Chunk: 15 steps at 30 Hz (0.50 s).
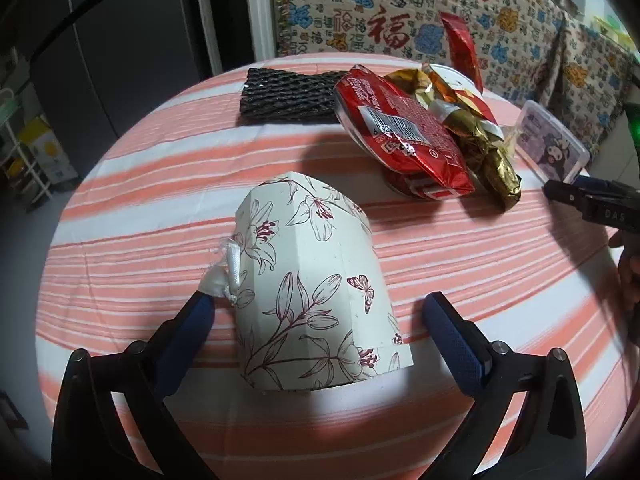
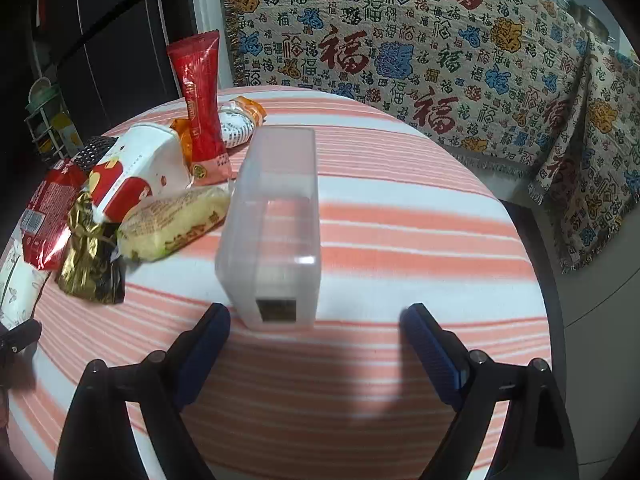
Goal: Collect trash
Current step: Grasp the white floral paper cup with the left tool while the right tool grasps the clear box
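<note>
— Blue fingers (image 1: 456, 344) of the left gripper (image 1: 318, 312) are spread wide, one on each side of the flowery paper box (image 1: 316, 284). Nothing is pinched.

— And the right gripper (image 2: 316, 322)?

— Wide open too, holding nothing. The clear plastic box (image 2: 276, 220) stands just past its tips.

— Where is the trash?

— The wrappers (image 2: 128, 200) sit in a pile on the striped tablecloth (image 2: 400, 240), beside the clear box. A black foam net (image 1: 288, 96) lies behind them.

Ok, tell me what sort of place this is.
Probably a home living or dining room. A table under a striped cloth holds snack wrappers, a sofa behind it wears a patterned throw, and a tall dark cabinet or fridge stands nearby.
</note>
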Each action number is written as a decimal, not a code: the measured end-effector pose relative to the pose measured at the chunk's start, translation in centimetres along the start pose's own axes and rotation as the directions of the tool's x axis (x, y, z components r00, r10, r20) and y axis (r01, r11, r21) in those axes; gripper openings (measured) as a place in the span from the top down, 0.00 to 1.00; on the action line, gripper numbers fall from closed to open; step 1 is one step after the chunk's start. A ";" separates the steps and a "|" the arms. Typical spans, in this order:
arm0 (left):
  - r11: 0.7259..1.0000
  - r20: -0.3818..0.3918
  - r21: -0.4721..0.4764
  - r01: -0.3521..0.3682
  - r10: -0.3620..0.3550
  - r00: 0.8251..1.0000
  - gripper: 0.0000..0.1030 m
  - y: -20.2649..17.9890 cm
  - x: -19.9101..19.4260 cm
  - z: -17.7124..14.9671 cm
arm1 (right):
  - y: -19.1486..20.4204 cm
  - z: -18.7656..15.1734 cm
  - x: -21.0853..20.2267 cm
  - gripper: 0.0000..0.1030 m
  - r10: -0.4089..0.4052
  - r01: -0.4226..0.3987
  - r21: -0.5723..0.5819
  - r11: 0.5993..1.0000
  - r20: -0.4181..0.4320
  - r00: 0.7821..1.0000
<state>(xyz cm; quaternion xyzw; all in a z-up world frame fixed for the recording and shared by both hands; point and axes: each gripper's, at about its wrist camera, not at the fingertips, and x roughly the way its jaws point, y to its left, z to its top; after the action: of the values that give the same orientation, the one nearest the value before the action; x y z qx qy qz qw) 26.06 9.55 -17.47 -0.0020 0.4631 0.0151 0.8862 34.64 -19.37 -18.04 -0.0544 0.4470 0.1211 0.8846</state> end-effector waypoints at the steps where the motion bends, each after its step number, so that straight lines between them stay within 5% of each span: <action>1: 1.000 0.000 0.000 0.000 0.000 1.000 0.00 0.0 0.0 0.0 | 0.0 0.0 0.0 0.11 0.000 0.000 -0.001 1.000 0.000 1.000; 8: 1.000 0.000 -0.001 -0.002 0.002 1.000 0.00 -0.1 0.0 0.0 | 0.1 0.3 -0.1 0.12 0.038 -0.038 -0.002 0.999 0.021 0.999; 10: 1.000 0.000 -0.001 -0.001 0.001 1.000 0.00 0.0 0.0 0.0 | 0.0 0.3 0.0 0.23 0.061 -0.061 0.012 0.998 0.019 0.998; 13: 1.000 0.008 -0.006 0.000 0.000 1.000 0.05 0.1 -0.3 -0.1 | 0.4 0.6 0.1 0.67 0.028 -0.028 -0.022 0.999 0.010 1.000; 15: 1.000 0.031 -0.021 0.000 0.001 1.000 0.19 0.5 -0.8 -0.2 | 0.1 0.6 0.0 0.67 0.021 -0.021 -0.010 1.000 0.003 1.000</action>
<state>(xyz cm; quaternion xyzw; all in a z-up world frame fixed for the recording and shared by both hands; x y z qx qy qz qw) 25.43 10.04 -16.97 -0.0108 0.4492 0.0202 0.8931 35.10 -19.14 -17.72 -0.0538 0.4458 0.1325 0.8836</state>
